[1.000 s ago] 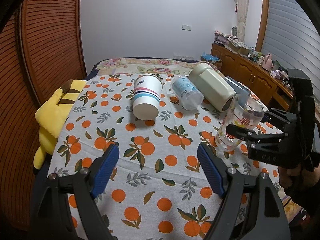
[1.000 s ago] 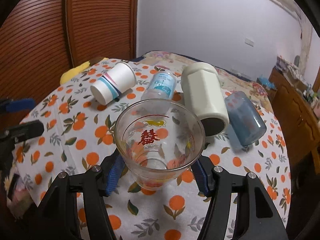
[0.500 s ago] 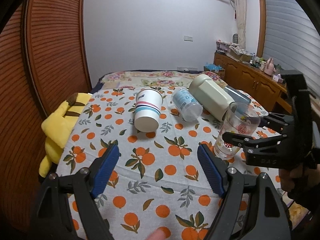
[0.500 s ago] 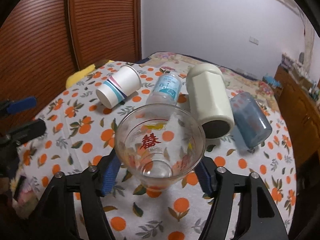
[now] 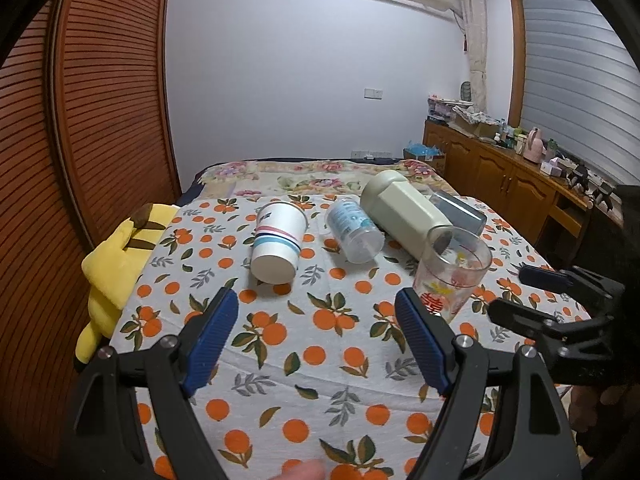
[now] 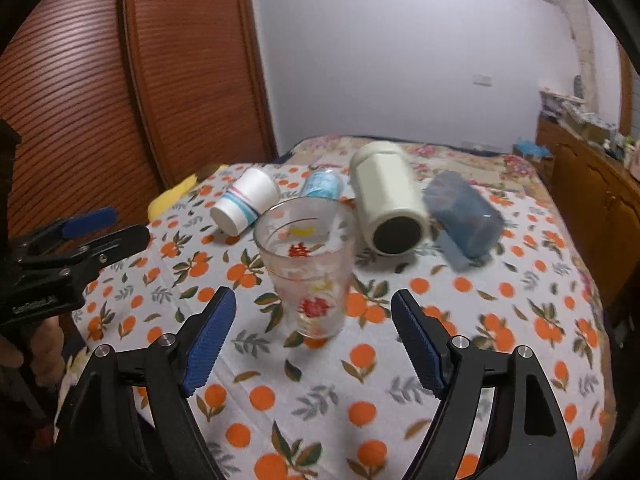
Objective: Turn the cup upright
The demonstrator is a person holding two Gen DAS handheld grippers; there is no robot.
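Observation:
A clear glass cup with red and yellow print (image 6: 311,265) stands upright on the orange-print cloth (image 6: 400,380), free of both grippers. It also shows in the left wrist view (image 5: 450,274). My right gripper (image 6: 312,344) is open and empty, just behind the cup on the near side. It shows at the right in the left wrist view (image 5: 528,292). My left gripper (image 5: 316,344) is open and empty over the cloth, and shows at the left in the right wrist view (image 6: 100,228).
Lying on their sides behind the glass are a striped paper cup (image 5: 278,242), a clear plastic cup with blue label (image 5: 354,230), a cream tumbler (image 5: 404,210) and a blue cup (image 6: 464,216). A yellow plush toy (image 5: 114,264) lies at the cloth's left edge.
My right gripper has opened, let go of the glass cup and drawn back. The cup now stands on the cloth. My left gripper has pulled back and risen a little.

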